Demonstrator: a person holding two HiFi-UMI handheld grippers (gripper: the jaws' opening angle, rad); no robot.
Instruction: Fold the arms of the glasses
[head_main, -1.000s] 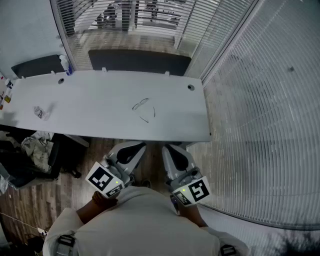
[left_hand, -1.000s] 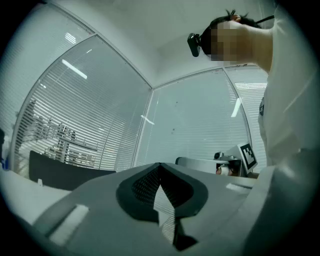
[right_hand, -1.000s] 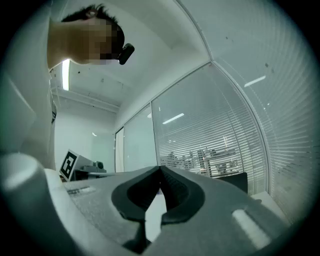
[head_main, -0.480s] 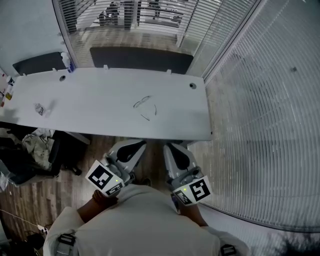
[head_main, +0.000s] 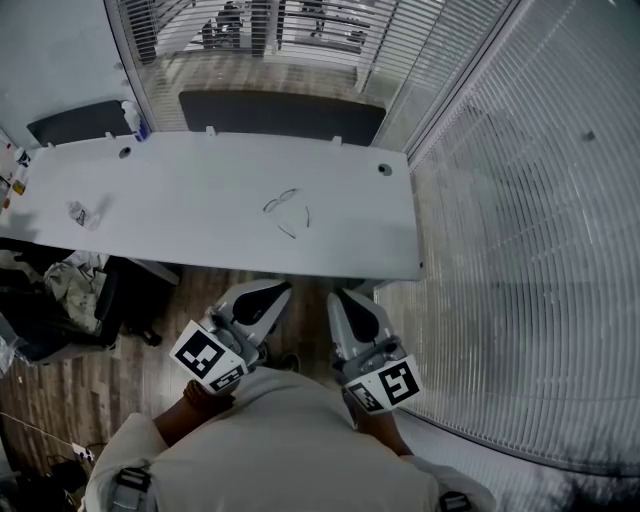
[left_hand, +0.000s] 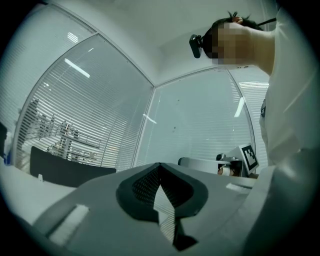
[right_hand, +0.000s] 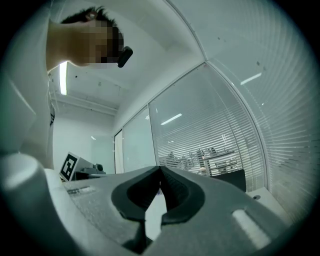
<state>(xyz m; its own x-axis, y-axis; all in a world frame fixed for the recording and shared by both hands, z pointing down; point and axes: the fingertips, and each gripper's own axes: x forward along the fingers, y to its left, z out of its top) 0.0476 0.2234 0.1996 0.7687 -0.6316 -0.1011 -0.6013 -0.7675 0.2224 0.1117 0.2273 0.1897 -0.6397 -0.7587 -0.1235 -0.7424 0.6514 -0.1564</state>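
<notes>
A pair of thin-framed glasses (head_main: 287, 212) lies on the white desk (head_main: 200, 215), right of its middle, with the arms spread open. My left gripper (head_main: 262, 297) and right gripper (head_main: 347, 302) are held side by side close to my body, short of the desk's near edge and well apart from the glasses. Both are shut with nothing between the jaws. In the left gripper view the left gripper (left_hand: 160, 166) shows its jaw tips meeting; the right gripper (right_hand: 160, 170) does the same in the right gripper view. Neither gripper view shows the glasses.
A small crumpled clear wrapper (head_main: 80, 214) lies at the desk's left end. A dark panel (head_main: 280, 117) runs along the desk's far side. Glass walls with blinds (head_main: 520, 200) stand behind and to the right. A chair with clutter (head_main: 60, 300) sits at lower left.
The head view has shifted slightly, so the desk and glasses sit a little higher in the picture. The grippers and glasses have not moved.
</notes>
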